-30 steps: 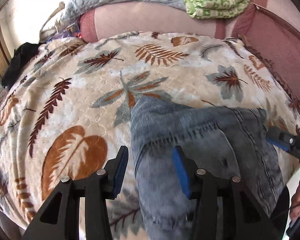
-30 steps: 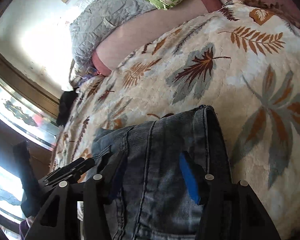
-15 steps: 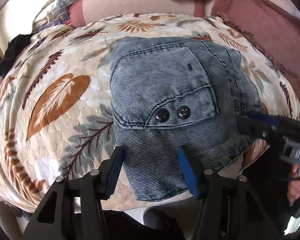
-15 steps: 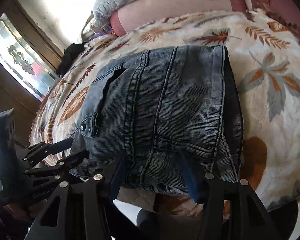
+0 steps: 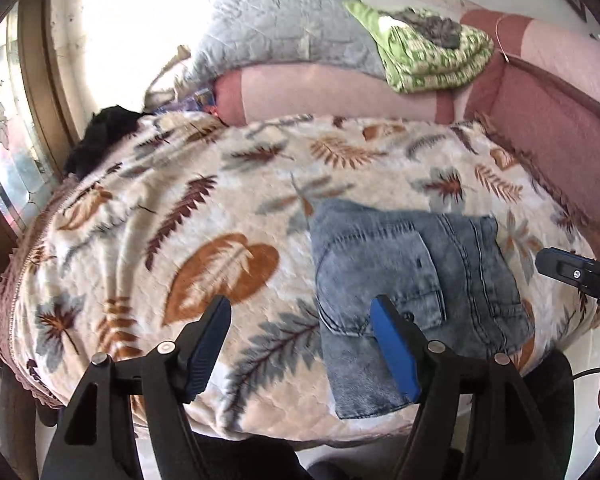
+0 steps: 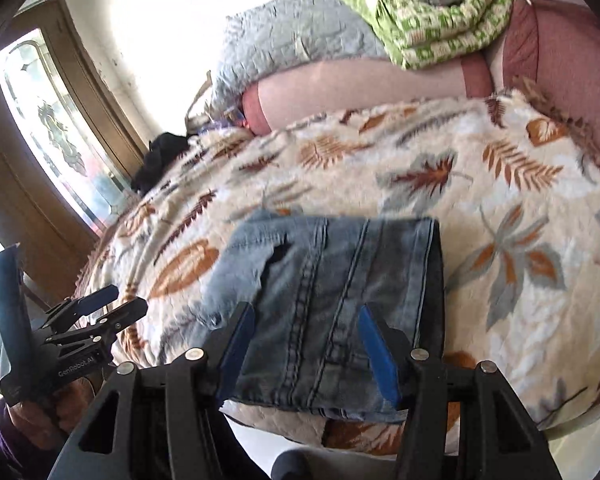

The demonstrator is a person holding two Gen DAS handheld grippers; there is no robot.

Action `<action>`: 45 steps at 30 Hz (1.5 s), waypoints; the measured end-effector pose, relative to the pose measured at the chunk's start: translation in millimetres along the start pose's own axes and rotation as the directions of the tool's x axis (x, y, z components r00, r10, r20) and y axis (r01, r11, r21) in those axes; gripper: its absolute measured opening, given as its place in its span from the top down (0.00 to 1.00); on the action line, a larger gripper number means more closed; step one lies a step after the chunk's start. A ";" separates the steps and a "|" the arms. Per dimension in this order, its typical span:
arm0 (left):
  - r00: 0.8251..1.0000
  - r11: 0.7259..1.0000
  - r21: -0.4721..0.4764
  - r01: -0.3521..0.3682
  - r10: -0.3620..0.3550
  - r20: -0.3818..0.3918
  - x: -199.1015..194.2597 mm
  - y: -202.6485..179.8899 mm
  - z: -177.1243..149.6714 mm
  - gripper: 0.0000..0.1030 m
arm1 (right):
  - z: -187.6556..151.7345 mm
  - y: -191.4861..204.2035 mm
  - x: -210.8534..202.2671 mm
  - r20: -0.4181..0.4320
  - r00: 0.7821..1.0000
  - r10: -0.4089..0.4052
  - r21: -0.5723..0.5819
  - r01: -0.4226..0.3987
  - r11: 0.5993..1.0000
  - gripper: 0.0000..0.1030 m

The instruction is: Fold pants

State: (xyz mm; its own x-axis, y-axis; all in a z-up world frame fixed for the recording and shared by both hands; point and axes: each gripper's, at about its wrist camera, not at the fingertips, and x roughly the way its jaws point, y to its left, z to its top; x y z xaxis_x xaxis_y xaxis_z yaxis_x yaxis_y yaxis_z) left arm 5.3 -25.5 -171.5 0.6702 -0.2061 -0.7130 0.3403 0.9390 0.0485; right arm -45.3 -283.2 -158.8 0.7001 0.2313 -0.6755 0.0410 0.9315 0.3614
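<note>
The blue denim pants lie folded in a compact rectangle near the front edge of the leaf-patterned blanket, a back pocket facing up. My left gripper hovers above and in front of their left edge. Its jaws are opening and nothing is gripped between the blue pads. In the right wrist view the pants show their seams and a dark folded side. My right gripper hangs open just in front of their near edge, its pads off the cloth. Each gripper shows at the edge of the other's view: right gripper, left gripper.
At the back lie a pink bolster, a grey quilt and a folded green patterned blanket. A black cloth sits at the bed's far left by a glazed wooden door. A maroon padded side bounds the right.
Both grippers have drawn back and up from the pants, which now lie folded and farther off. The left jaws have spread wider.
</note>
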 end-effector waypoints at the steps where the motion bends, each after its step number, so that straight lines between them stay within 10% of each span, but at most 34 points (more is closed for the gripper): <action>1: 1.000 1.000 -0.002 -0.004 0.004 0.006 -2.2 4.3 2.7 0.29 | 3.0 2.0 -3.9 0.013 1.000 0.004 0.002 -0.004 1.000 0.41; 17: 0.999 0.999 0.021 -0.042 0.042 -0.013 -5.6 -0.4 3.4 0.28 | 1.1 11.4 -10.3 0.024 0.999 0.048 0.010 -0.049 0.999 0.40; 28: 0.962 0.999 0.029 -0.038 0.045 -0.269 65.0 -4.3 -37.6 0.26 | -20.6 -37.6 29.2 -0.071 0.997 0.022 0.150 -0.011 0.989 0.40; 36: 0.950 0.996 0.085 -0.037 0.062 -0.305 85.4 -17.1 -44.4 0.25 | -34.1 -37.0 74.1 -0.192 0.981 0.015 0.157 0.015 0.988 0.40; 45: 0.970 0.993 0.108 -0.048 0.072 -0.233 79.7 -12.2 3.5 0.25 | -5.3 -39.0 65.1 -0.122 0.992 0.007 0.127 0.009 0.992 0.40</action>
State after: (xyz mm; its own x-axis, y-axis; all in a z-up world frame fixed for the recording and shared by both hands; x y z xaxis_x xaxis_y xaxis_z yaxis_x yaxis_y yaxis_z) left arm 56.9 -54.3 -226.5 0.5210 -0.0679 -0.8508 0.3773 0.9125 0.1583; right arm -5.1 -303.1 -220.3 0.6079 0.2705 -0.7465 0.1369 0.8904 0.4341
